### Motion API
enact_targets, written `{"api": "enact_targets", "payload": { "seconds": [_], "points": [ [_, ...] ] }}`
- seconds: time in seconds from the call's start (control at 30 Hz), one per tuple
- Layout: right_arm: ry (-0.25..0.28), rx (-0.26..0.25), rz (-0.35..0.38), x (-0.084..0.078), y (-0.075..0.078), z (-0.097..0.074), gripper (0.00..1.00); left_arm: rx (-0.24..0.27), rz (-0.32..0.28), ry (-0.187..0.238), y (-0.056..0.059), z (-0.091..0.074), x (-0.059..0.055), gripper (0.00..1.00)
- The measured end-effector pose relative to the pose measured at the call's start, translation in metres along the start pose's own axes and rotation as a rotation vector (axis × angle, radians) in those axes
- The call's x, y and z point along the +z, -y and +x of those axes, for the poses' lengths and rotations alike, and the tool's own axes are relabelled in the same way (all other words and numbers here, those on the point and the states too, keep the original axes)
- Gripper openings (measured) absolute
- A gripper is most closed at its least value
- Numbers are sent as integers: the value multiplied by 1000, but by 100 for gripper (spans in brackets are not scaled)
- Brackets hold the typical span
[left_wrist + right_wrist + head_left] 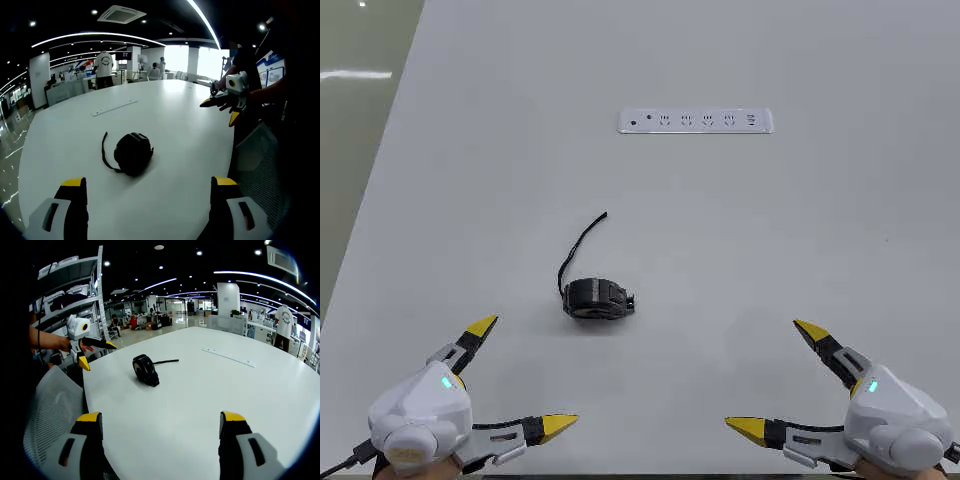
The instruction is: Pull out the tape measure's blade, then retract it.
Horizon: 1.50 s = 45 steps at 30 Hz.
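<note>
Tape parked mid-surface, both tools spread wide and empty.

Tape [597, 298] sits on the white surface [800, 230], a bit left of centre, blade hook [632, 298] snug at the case. Its black strap [578, 250] trails away toward the power strip [695, 121], which lies flat well beyond it. Left tool [525, 372] hovers at the near edge just left of the tape, right tool [770, 375] at the near edge, further off to the right. The tape lies ahead between them. Each tool's yellow-tipped jaws stand far apart, gripping and touching nothing. Mesh chair back [260, 160] sits at the surface's edge in the left gripper view. People stand in the office behind.
</note>
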State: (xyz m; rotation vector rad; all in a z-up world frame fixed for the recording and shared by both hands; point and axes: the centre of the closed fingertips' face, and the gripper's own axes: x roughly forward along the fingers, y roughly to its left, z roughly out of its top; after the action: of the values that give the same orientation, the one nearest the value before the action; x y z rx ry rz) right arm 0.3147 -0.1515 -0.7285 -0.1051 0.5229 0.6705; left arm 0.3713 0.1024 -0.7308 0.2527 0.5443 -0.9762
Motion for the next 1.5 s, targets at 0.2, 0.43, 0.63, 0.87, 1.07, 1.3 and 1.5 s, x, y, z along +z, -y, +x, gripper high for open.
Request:
{"api": "enact_targets", "payload": {
  "seconds": [0.2, 0.43, 0.63, 0.87, 1.07, 1.3, 1.5],
  "points": [
    [7, 0, -4, 2, 0, -1, 100, 4, -2, 29, 0, 0, 5, 100],
    [9, 2, -11, 0, -1, -4, 100, 7, -2, 39, 0, -1, 6, 100],
    [10, -3, -11, 0, -1, -5, 100, 12, -7, 42, 1, -2, 7, 100],
    [6, 5, -15, 0, -3, -5, 100, 1, 1, 32, 2, -1, 6, 99],
    [-2, 12, -29, 0, -1, -6, 99, -3, 12, 27, 2, 0, 6, 99],
    [-14, 27, -51, 1, 3, -5, 97, -13, 25, 23, 1, 1, 8, 98],
    [-22, 44, -69, 3, 6, -4, 95, -31, 42, 10, 0, 2, 10, 96]
  ]
}}
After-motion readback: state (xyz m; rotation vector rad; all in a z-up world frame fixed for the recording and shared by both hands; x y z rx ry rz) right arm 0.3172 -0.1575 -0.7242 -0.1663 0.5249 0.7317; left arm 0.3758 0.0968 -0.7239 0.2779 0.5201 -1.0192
